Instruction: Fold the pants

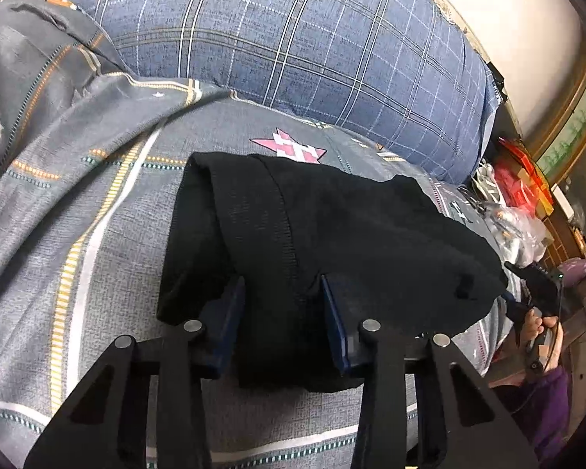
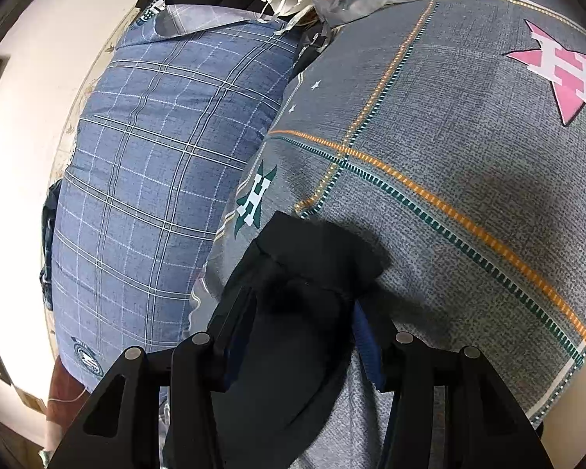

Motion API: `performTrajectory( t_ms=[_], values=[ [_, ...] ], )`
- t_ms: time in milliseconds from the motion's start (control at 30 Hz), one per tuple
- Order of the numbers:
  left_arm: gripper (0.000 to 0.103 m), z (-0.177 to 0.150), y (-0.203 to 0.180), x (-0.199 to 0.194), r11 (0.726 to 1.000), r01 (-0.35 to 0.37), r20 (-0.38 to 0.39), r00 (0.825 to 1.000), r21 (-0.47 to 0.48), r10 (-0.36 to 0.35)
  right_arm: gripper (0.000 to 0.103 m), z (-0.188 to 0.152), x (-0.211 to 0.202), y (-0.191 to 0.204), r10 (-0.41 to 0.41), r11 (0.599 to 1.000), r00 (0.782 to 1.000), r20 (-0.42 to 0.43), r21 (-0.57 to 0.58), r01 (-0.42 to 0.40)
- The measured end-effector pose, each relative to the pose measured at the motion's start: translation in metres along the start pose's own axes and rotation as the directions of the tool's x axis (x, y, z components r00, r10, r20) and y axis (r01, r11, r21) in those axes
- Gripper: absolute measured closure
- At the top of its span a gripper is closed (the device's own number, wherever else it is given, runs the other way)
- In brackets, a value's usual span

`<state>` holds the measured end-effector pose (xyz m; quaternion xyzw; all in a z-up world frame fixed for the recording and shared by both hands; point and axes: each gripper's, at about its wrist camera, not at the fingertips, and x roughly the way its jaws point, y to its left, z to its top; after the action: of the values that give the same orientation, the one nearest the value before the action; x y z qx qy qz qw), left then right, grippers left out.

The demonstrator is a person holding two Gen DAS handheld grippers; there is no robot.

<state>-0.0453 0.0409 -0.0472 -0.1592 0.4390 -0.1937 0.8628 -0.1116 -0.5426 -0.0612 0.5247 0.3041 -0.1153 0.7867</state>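
Both jaw pairs stand part-spread with black cloth between them; whether the pads pinch it I cannot tell. The left gripper [image 1: 283, 324] and right gripper [image 2: 301, 336] straddle the black knit pants [image 1: 312, 242], bundled compactly on the grey patterned bedsheet [image 1: 97, 234], seemingly mostly folded. The layers underneath are hidden.

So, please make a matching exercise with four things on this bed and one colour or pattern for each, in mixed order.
Things:
1. pants
2. pillow
3. star with the letter H
4. bed sheet

Colours or patterns:
A. grey with orange and green stitched lines
B. black
C. pink and white
D. blue with a white check

Pairs: 1-B, 2-D, 3-C, 4-A
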Motion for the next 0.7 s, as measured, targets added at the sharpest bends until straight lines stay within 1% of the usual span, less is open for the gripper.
performTrajectory(
  t_ms=[100,167,233,267,333,367,467,500,533,567,600,633,700],
  values=[
    [0.069,0.003,0.001,0.003,1.0,0.019,-0.005,1.0,-0.013,-0.02,0.052,0.001,0.002,-0.004,0.011,0.999,1.0,-0.008,0.042,-0.011],
    [0.072,0.003,0.004,0.002,0.998,0.048,-0.001,0.999,-0.041,-0.048,0.051,0.002,0.003,-0.005,0.021,0.998,1.0,-0.009,0.062,-0.02],
    [0.074,0.005,0.005,-0.003,0.994,0.086,0.025,0.996,-0.06,-0.084,0.051,0.002,0.003,-0.006,0.023,0.998,1.0,-0.006,0.065,-0.023],
    [0.075,0.007,0.004,-0.009,0.992,0.109,0.054,0.993,-0.063,-0.105,0.051,0.002,0.002,-0.005,0.021,0.998,1.0,-0.003,0.063,-0.021],
    [0.075,0.01,0.0,-0.02,0.987,0.155,0.108,0.983,-0.046,-0.15,0.051,0.002,0.001,-0.005,0.022,0.998,1.0,0.007,0.061,-0.023],
    [0.075,0.012,-0.004,-0.026,0.985,0.172,0.138,0.976,-0.022,-0.167,0.051,0.002,0.0,-0.004,0.024,0.998,1.0,0.014,0.06,-0.025],
    [0.077,0.017,-0.013,-0.037,0.98,0.192,0.184,0.963,0.044,-0.197,0.053,0.001,-0.003,0.001,0.027,0.999,0.999,0.04,0.031,-0.028],
    [0.077,0.018,-0.013,-0.038,0.979,0.201,0.187,0.96,0.045,-0.206,0.061,0.0,-0.003,0.004,0.02,1.0,0.999,0.049,0.009,-0.02],
    [0.077,0.02,-0.011,-0.038,0.977,0.209,0.192,0.958,0.037,-0.212,0.078,-0.001,-0.004,0.009,0.009,1.0,0.998,0.059,-0.021,-0.008],
    [0.077,0.021,-0.007,-0.038,0.978,0.207,0.196,0.958,0.025,-0.208,0.085,-0.003,-0.004,0.016,-0.009,0.998,0.998,0.067,-0.061,0.013],
    [0.077,0.023,-0.004,-0.038,0.978,0.207,0.197,0.959,0.011,-0.205,0.09,-0.005,-0.004,0.021,-0.025,0.995,0.997,0.069,-0.095,0.032],
    [0.078,0.025,0.002,-0.038,0.976,0.216,0.2,0.957,-0.012,-0.209,0.092,-0.008,-0.003,0.028,-0.038,0.99,0.996,0.075,-0.129,0.047],
    [0.078,0.028,0.01,-0.04,0.972,0.228,0.219,0.952,-0.049,-0.212,0.093,-0.011,-0.005,0.033,-0.016,0.988,0.997,0.08,-0.153,0.028]
  ],
)
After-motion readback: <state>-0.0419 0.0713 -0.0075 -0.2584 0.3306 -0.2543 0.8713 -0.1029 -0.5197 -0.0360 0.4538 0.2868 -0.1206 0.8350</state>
